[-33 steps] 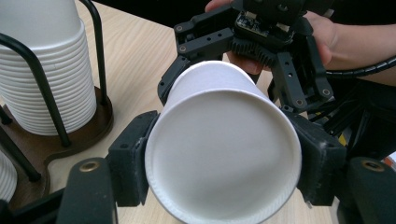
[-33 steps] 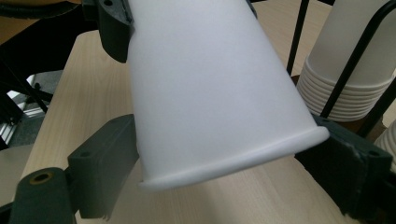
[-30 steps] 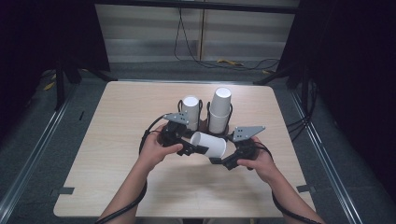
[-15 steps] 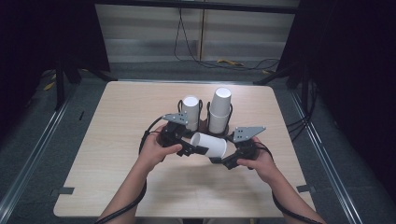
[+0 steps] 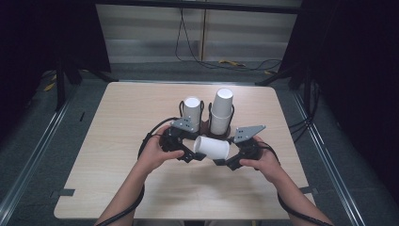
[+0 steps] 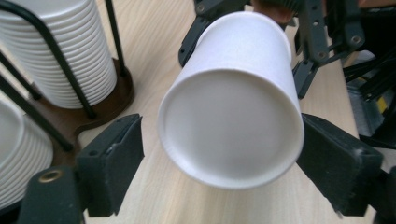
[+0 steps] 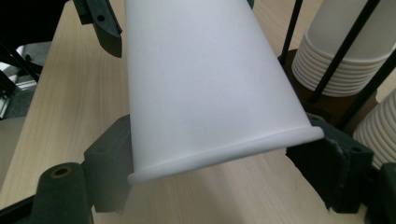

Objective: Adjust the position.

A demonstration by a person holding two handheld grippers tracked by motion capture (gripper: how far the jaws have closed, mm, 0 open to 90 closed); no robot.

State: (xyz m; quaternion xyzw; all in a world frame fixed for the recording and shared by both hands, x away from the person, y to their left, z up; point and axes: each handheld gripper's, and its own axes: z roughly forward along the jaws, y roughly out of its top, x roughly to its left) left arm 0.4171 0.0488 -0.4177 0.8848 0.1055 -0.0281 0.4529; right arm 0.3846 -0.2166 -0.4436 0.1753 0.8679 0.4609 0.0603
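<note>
Looking down from the high view, you had the paper cup [image 5: 211, 148] lying on its side between your two grippers, its long axis running from the left gripper [image 5: 192, 155] across to the right gripper [image 5: 225, 161]. The closed base pointed at your left hand, the open rim at your right. Just beyond the cup, away from you, stood two wire racks of stacked cups, the shorter stack [image 5: 192, 111] and the taller stack [image 5: 221, 112], both near but apart from the held cup.

Left gripper view: the cup's base [image 6: 231, 128] faced the camera square-on, sitting between the jaws. The jaws had just been opening; a clear gap showed on the left side, and the right pad looked at most brushing the wall. You had let go with this hand. The cup's body ran straight away from the gripper toward your other hand.

Right gripper view: the rim end [image 7: 224, 149] sat down between the jaws, pads pressed against the wall on both sides, so this gripper was clamped on the cup and, as I judged it, carrying it alone. The cup tapered away from the gripper, up the frame.

No brand, label or writing could be read on the cup or the stacks; all plain white.
</note>
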